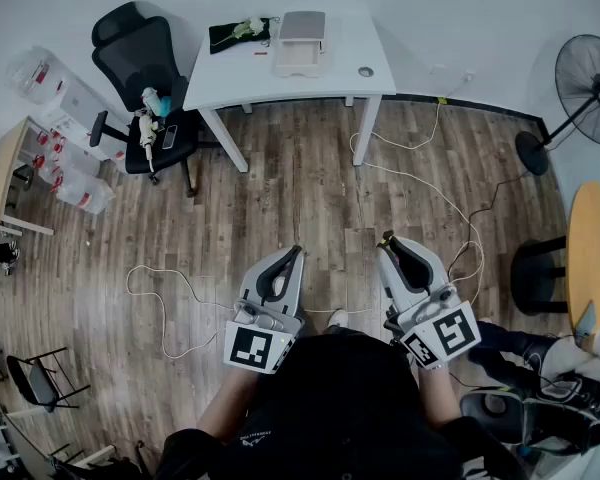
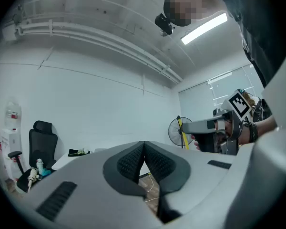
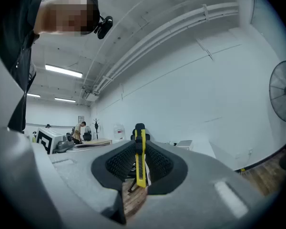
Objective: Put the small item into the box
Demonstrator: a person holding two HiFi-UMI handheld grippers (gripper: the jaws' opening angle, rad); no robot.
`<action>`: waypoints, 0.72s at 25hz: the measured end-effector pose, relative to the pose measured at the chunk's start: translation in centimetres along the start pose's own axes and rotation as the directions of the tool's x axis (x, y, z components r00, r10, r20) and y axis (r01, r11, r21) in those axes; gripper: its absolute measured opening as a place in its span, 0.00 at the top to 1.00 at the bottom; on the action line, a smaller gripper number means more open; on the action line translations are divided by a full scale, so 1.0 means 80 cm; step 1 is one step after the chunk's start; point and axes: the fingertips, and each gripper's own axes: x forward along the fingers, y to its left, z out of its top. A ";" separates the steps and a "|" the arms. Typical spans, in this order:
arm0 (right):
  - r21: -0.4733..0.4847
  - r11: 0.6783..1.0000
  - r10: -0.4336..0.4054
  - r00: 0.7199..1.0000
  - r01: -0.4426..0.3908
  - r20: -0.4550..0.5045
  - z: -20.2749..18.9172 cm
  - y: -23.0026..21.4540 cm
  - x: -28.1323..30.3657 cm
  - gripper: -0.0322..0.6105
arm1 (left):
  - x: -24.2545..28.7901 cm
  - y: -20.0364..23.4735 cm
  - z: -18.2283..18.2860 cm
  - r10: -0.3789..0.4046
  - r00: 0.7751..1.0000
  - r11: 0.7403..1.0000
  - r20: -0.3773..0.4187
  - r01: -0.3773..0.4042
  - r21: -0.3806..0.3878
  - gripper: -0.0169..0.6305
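A yellow-and-black utility knife (image 3: 141, 168) stands clamped in the right tool (image 3: 139, 149); the open white box (image 1: 301, 58) sits on the table (image 1: 230, 73).

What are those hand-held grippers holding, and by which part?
The right hand-held gripper clamps a yellow utility knife by its flat sides, its black end poking past the tips. The left hand-held gripper is shut, empty.

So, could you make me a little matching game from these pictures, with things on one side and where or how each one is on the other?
Things:
1. yellow utility knife
2. left gripper
3. box
4. fan

Place or state:
A. on the white table
B. standing on the floor at the person's right
C. clamped between the jaws of the right gripper
D. jaws together, nothing between them

Pairs: 1-C, 2-D, 3-A, 4-B
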 end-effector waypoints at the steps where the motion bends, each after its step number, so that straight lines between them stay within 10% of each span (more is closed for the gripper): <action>1: -0.001 1.000 0.002 1.000 -0.002 0.001 0.001 0.002 -0.008 0.84 | -0.008 -0.003 -0.002 0.008 1.000 1.000 -0.013 -0.008 0.017 0.97; 18: 0.029 0.999 0.046 0.999 -0.045 -0.005 0.003 -0.013 -0.040 0.84 | -0.017 -0.023 0.000 0.083 0.995 0.994 -0.051 -0.079 0.078 0.97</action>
